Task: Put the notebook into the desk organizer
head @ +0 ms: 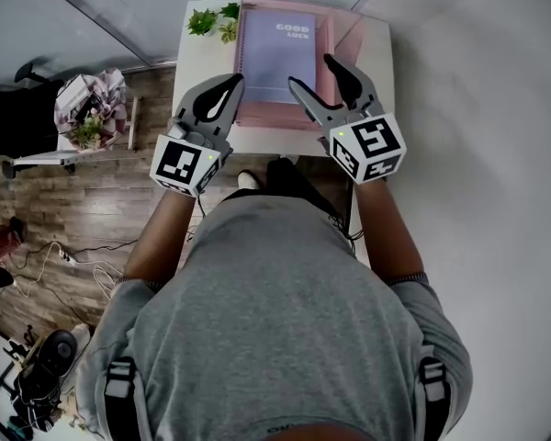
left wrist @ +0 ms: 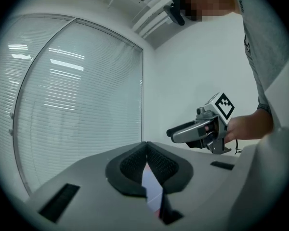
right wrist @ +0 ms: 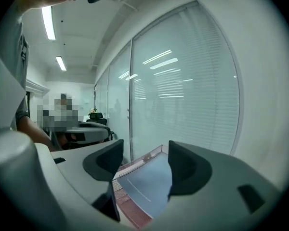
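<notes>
A lavender spiral notebook with "GOOD LUCK" on its cover rests inside the pink mesh desk organizer on the white desk. My left gripper hovers by the organizer's front left corner, its jaws shut with the tips touching and nothing between them. My right gripper hangs above the organizer's front right part, open and empty. The right gripper view looks between its jaws down onto the notebook and the organizer's mesh. The left gripper view shows the right gripper off to the right.
Small green potted plants stand at the desk's back left corner. Glass partitions with blinds rise behind the desk. A white wall runs along the right. Cables and a cluttered stand occupy the wooden floor at left.
</notes>
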